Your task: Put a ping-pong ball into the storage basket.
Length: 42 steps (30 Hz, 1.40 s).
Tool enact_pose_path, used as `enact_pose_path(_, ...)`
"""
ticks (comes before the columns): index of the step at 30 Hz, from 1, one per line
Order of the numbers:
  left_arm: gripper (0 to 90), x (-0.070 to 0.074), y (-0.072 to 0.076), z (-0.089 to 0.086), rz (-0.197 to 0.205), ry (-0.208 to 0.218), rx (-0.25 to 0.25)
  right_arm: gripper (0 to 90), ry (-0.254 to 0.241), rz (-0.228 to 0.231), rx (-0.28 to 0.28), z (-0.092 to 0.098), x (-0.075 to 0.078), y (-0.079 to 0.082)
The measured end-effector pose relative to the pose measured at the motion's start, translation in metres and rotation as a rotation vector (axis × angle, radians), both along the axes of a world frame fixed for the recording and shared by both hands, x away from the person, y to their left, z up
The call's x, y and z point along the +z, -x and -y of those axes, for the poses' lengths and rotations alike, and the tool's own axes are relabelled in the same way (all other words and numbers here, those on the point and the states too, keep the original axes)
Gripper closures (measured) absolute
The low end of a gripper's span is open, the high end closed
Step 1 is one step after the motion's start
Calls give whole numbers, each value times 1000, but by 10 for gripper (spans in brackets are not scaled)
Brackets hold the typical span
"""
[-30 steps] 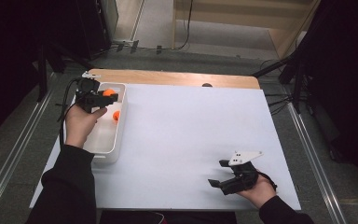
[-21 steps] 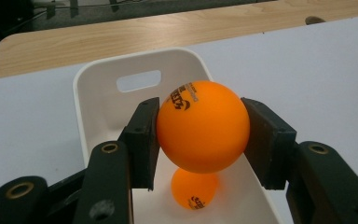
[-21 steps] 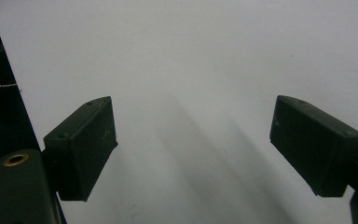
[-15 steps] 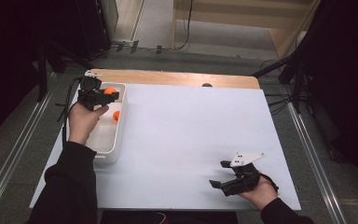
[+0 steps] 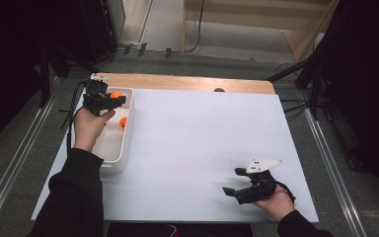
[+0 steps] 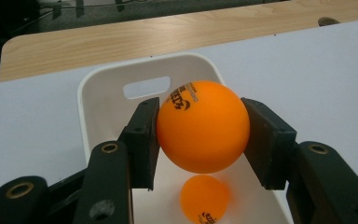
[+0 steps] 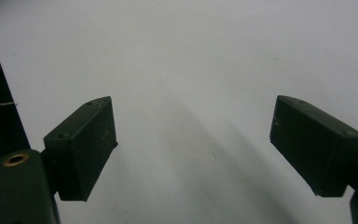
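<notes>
I see a white table [image 5: 192, 148] with a bare wooden strip along its far edge, standing on a grey floor with dark surroundings. A white tray [image 5: 112, 143] lies at the table's left edge, and everything else I place from it.

Compared with 1 second ago, my left hand has crept a little toward the tray's far end; the right hand has not shifted.

The left tool [image 5: 112, 101] hangs over the tray's far end with its 2 jaws pressed against an orange ball [image 6: 203, 125], 1 pad on each side, holding it clear of the tray floor. A second orange ball [image 6: 204, 198] lies inside the tray below it. The right tool [image 5: 237, 182] sits well to the right of the tray near the table's front edge, jaws spread wide with just bare table between them.
</notes>
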<state>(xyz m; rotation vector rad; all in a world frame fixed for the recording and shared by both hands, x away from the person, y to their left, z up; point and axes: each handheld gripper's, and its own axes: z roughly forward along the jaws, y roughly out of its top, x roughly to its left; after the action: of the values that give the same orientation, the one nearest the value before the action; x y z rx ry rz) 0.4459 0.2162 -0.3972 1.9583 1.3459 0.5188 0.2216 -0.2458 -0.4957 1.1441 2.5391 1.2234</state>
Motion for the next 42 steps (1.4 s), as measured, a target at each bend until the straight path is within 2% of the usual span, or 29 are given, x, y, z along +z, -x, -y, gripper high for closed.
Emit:
enact_pose_path(6,503,-3,-5,-2,10,9,15,131,-7,-2,-23,1,0,-1)
enact_pose_path(11,503,-7,-9,0,6,2,23,131,9,-5,-22,0,-1,-1)
enact_pose_path(19,503,-13,-13,2,3,-30,43,131,11,1,-22,0,-1,1)
enact_pose_path(36,499,-16,-15,3,3,-8,34,131,15,-3,-20,0,-1,3)
enact_pose_path(38,439,-15,-15,3,-1,-4,27,131,15,-3,-16,0,-1,3)
enact_pose_path(41,359,-13,-16,4,-40,30,2,131,15,-4,-16,0,-1,4)
enact_pose_path(42,345,-12,-16,4,-41,35,-5,131,15,-4,-17,0,-1,4)
